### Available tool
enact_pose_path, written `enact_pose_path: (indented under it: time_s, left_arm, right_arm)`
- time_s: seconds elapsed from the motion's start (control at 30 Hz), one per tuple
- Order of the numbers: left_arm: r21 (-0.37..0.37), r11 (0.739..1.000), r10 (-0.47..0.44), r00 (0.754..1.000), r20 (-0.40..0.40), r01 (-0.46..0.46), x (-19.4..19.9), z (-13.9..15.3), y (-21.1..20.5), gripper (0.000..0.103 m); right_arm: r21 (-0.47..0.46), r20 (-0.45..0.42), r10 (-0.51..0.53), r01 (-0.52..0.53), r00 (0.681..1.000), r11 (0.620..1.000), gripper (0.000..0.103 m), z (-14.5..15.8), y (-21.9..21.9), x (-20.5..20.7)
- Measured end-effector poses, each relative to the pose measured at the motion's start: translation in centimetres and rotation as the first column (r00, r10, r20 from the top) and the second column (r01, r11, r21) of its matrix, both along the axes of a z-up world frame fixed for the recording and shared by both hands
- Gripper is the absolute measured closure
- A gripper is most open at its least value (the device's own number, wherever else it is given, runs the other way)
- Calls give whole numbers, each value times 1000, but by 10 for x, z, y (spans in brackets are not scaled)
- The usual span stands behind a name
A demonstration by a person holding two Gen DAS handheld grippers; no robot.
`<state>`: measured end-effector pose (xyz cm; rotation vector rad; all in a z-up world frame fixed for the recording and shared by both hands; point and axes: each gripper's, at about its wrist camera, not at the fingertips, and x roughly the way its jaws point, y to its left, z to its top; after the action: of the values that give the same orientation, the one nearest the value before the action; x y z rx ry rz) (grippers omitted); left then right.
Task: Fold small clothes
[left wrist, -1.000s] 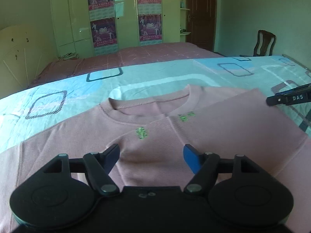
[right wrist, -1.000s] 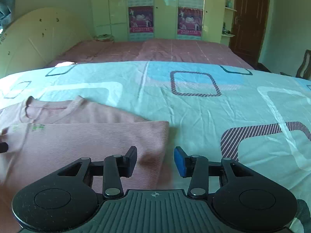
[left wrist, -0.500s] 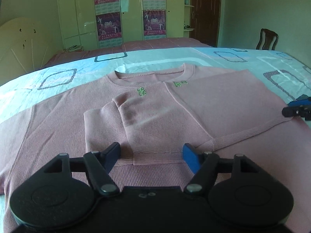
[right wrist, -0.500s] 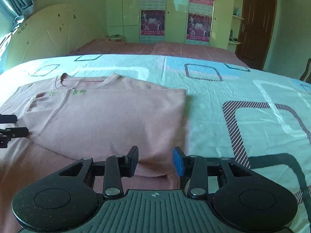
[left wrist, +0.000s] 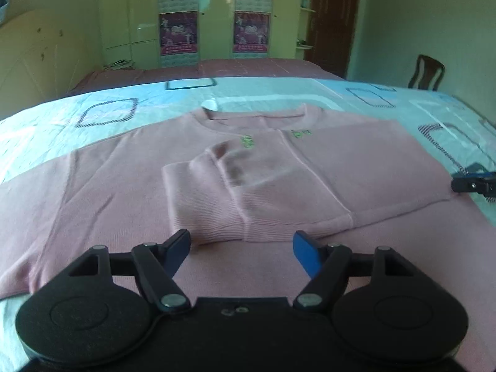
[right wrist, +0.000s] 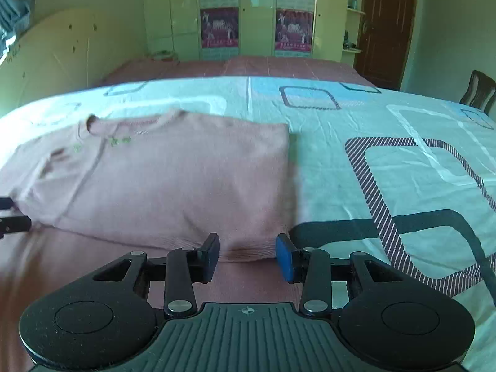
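lying flat on the bed sheet (right wrist: 356,161), patterned in pale blue with striped squares: a pink sweater (left wrist: 124,186), collar pointing toward the far wardrobe (left wrist: 214,15). showing its right side folded over the middle, with the sleeve (left wrist: 217,198) doubled back on top and its ribbed cuff ending just ahead of the left gripper (left wrist: 241,248). hovering low over the sweater's lower part, jaws spread wide, gripping nothing, blue pad on the right finger and dark pad on the left. showing small green embroidery (left wrist: 248,141) just below the collar.

hanging over the folded right edge of the sweater (right wrist: 173,179), right gripper (right wrist: 247,257) with jaws parted to a moderate gap, clamping nothing, fabric edge lying just beyond the gap. running straight along the fold beside bare sheet on the right. peeking in at the far right of the left wrist view, the right gripper's tip (left wrist: 474,183), close to the folded edge; touching or not, cannot tell. standing in the back corner, a dark wooden chair (left wrist: 426,73); hanging on the wardrobe doors, posters (right wrist: 220,28).
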<state>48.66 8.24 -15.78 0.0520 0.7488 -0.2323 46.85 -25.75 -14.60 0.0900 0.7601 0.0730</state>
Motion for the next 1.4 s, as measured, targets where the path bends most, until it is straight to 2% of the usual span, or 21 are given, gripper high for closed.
enact_pose_path:
  time_s: [0.1,0.17,0.23,0.3,0.33,0.37,0.47,0.57,0.63,0.73,0.77,0.83,0.87,0.9,0.93,1.0,1.03,1.1,1.17,1.27,1.4]
  left_arm:
    - [-64,989,137,991,2,-136,-13,7,52,29]
    - [-108,965,240,971,1,-239,-27,9,94,27]
    - [-145,924,356,934,-2,-353,-46,10,145,28]
    - [-177,877,450,893,-24,-447,-61,9,192,38]
    - [-198,842,504,863,-44,-502,-68,8,218,45]
    - [-220,794,569,820,-58,-567,-77,7,246,46]
    - [-294,673,690,719,-81,-679,-96,8,308,46]
    - [-395,558,755,644,-124,-730,-105,7,355,49]
    - [-457,491,780,608,-149,-742,-104,9,380,49]
    - [-512,414,810,562,-171,-752,-104,4,405,49]
    - [-534,390,816,550,-177,-750,-105,1,411,52]
    - [-592,320,832,518,-197,-740,-105,-6,423,56]
    - [-611,292,839,504,-205,-736,-106,-8,426,63]
    - [-603,293,843,498,-204,-742,-104,-8,429,71]
    - [-576,310,844,498,-200,-757,-102,-8,430,92]
    - [-539,353,837,515,-182,-764,-95,-6,428,93]
    - [-525,389,833,532,-150,-757,-92,0,422,94]
    - [-520,462,805,586,-95,-719,-86,13,404,94]
    - [-497,557,749,661,-47,-665,-70,28,373,94]
    - [-478,672,642,766,-4,-565,-44,44,317,94]
    - [-438,802,459,889,16,-406,-10,58,223,94]
  right_arm:
    - [58,4,-33,33,999,998,63,7,6,-9]
    - [94,-7,-36,37,999,995,63,7,13,-12]
    - [110,-17,-29,31,999,993,63,6,26,-12]
    - [114,-27,-19,22,999,993,63,4,38,-10]
    - [110,-29,-19,22,999,994,63,2,45,-8]
    - [110,-32,-20,24,999,994,63,1,51,-5]
    - [149,-45,-43,49,998,988,63,0,64,6]
    - [198,-57,-61,71,996,978,63,2,74,17]
    - [222,-57,-58,70,997,973,62,6,81,22]
    - [217,-52,-52,62,997,974,62,11,91,29]
    - [216,-51,-50,60,997,974,62,13,93,32]
    - [211,-51,-50,60,997,976,62,15,96,34]
    - [207,-52,-51,61,997,976,62,15,97,35]
    - [204,-53,-53,63,997,977,62,15,97,35]
    - [198,-58,-58,69,997,978,62,14,96,37]
    - [184,-73,-71,83,995,979,62,13,94,39]
    - [180,-77,-77,90,994,980,62,12,93,40]
    - [185,-74,-88,101,993,978,62,12,88,40]
    - [194,-72,-101,113,992,975,62,12,83,39]
    - [205,-69,-113,125,991,971,62,13,77,37]
    - [220,-58,-125,135,990,966,62,16,69,31]
